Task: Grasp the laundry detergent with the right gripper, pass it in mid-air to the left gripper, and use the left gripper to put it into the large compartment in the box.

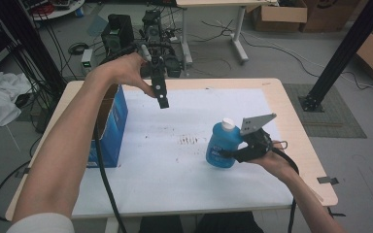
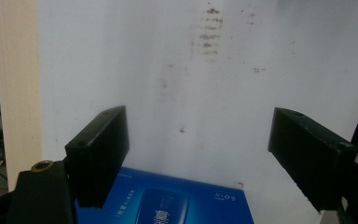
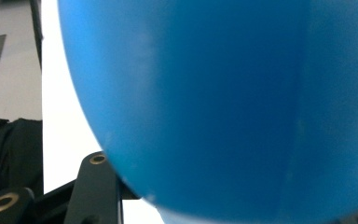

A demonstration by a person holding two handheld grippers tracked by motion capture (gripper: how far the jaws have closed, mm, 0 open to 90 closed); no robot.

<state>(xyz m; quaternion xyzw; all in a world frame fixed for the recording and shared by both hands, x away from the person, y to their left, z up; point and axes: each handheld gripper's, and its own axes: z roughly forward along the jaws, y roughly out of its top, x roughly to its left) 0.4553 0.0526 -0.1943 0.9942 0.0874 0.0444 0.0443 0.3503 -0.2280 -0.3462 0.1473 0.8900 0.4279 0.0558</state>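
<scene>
Right tongs (image 1: 240,145) are clamped on the blue bottle (image 1: 222,144), which stands upright with its white cap (image 1: 228,123) up, right of centre on the bench (image 1: 291,121) toward the near side; whether its base rests on the sheet or is just clear of it cannot be told from above. In the right gripper view the bottle's rounded blue wall (image 3: 223,107) crowds close to the lens, so the grip looks deep on the body, taken from the side, probably to keep the bottle vertical and its contents in. Left tongs (image 1: 161,94) hang in the air over the far-left part of the sheet, pointing down, jaws apart with nothing between them; the left gripper view looks down between them at the bare sheet and the edge of the blue box (image 2: 168,200). That box (image 1: 110,127) stands at the left edge of the bench, just beside the left forearm (image 1: 73,145), and the free hand seems parked above it, ready to help. Surface: a white sheet (image 1: 175,179) over a pale wood top, marked with a patch of brownish smudges (image 1: 190,141) near the middle. Room: grey floor, loose cables, black equipment (image 1: 119,29) beyond the far edge, cardboard boxes (image 1: 279,14) far right, white cloth (image 1: 0,97) at left.
</scene>
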